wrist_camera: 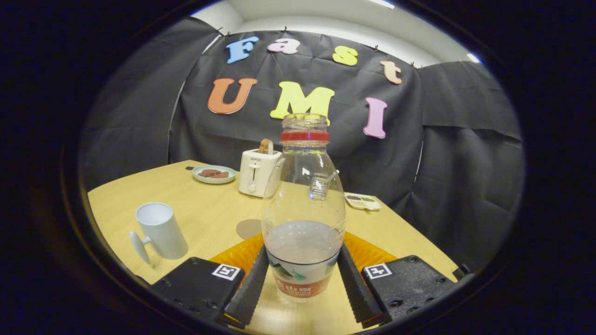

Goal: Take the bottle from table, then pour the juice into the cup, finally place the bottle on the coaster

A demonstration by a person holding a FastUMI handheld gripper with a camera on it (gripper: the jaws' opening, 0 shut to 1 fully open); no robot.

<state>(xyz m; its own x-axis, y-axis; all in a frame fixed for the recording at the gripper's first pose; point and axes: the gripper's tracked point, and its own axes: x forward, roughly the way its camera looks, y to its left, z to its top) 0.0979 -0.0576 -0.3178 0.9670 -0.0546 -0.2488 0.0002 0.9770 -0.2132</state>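
A clear plastic bottle with a red neck ring and no cap stands upright between my fingers. It holds pale juice in its lower third, above a red and white label. My gripper is shut on the bottle, with both fingers pressed against its sides at label height. I cannot tell whether its base rests on the wooden table. A white cup stands to the left of the fingers, handle towards me. A round brownish coaster lies flat just behind and left of the bottle.
A white toaster with a slice of bread in it stands beyond the bottle. A pale plate of brown food sits to its left. A small tray lies near the table's right edge. Black cloth walls close off the booth.
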